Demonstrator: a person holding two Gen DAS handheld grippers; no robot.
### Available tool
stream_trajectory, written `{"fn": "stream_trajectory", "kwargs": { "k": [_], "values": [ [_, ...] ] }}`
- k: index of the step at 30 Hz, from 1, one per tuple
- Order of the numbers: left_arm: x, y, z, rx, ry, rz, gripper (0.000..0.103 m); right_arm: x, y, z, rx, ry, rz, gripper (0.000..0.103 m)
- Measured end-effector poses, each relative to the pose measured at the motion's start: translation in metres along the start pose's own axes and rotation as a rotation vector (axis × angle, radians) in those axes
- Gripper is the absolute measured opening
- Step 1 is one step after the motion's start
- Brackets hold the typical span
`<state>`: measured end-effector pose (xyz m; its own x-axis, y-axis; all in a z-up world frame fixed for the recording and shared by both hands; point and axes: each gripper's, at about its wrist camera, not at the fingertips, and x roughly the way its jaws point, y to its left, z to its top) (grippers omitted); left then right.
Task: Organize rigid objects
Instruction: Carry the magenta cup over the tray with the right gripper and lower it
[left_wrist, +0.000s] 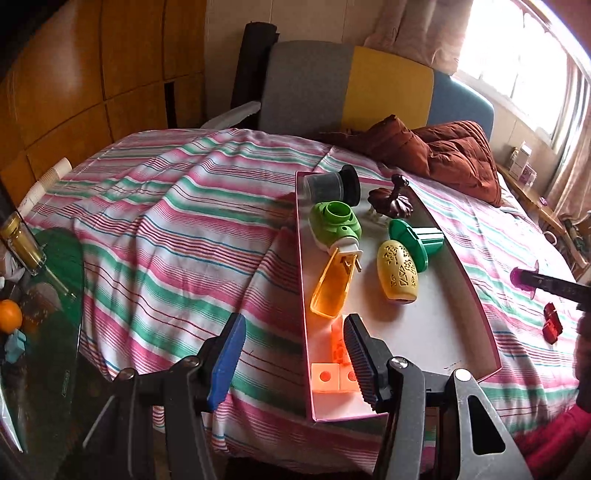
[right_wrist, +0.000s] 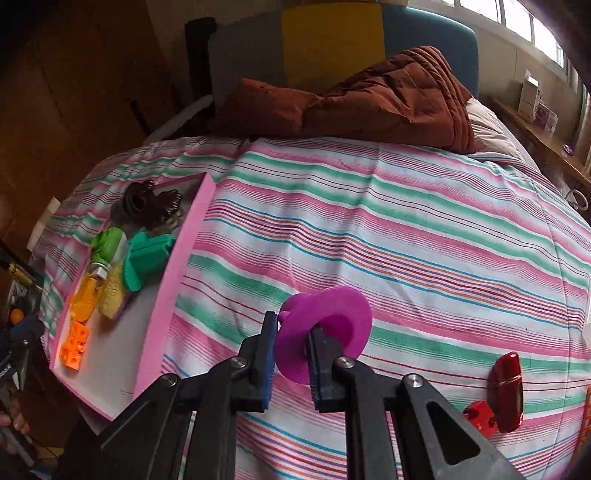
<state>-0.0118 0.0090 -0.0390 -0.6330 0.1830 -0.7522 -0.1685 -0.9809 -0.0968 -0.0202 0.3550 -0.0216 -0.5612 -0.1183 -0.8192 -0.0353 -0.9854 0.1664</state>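
A pink-walled tray (left_wrist: 476, 295) lies on the striped bed. It holds a grey jar (left_wrist: 328, 182), a green plug-in device (left_wrist: 334, 221), an orange scoop (left_wrist: 330, 291), a yellow perforated egg shape (left_wrist: 397, 271), a green flanged part (left_wrist: 415, 238), a dark brown clip (left_wrist: 391, 201) and orange cube blocks (left_wrist: 332, 373). My left gripper (left_wrist: 293, 363) is open and empty over the tray's near left edge. My right gripper (right_wrist: 291, 360) is shut on a purple flanged part (right_wrist: 332, 325) and holds it above the bedspread, right of the tray (right_wrist: 177, 280). Red pieces (right_wrist: 508, 387) lie on the bed at the right.
A brown quilted blanket (right_wrist: 369, 99) lies at the head of the bed before a grey, yellow and blue headboard (left_wrist: 369, 85). A glass table (left_wrist: 40, 295) at the left holds a jar and an orange. A shelf with boxes (right_wrist: 535, 103) runs under the window.
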Motion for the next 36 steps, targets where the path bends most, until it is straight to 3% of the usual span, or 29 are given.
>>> {"fn": "stream_trajectory", "kwargs": {
  "k": [12,20,32,36],
  "values": [
    [-0.008,-0.001,0.004,-0.001,-0.015,0.002,0.056,-0.023,0.112,-0.011,-0.168,-0.045,0.281,0.014],
    [-0.009,0.001,0.004,-0.004,-0.019,0.005,0.056,0.006,0.160,-0.025,-0.210,0.058,0.401,0.014],
    [-0.007,0.008,0.002,-0.003,-0.015,0.024,0.056,0.076,0.194,-0.009,-0.150,0.135,0.380,0.015],
    [-0.008,0.011,0.002,-0.006,-0.019,0.026,0.057,0.089,0.196,-0.006,-0.126,0.161,0.387,0.022]
  ]
}}
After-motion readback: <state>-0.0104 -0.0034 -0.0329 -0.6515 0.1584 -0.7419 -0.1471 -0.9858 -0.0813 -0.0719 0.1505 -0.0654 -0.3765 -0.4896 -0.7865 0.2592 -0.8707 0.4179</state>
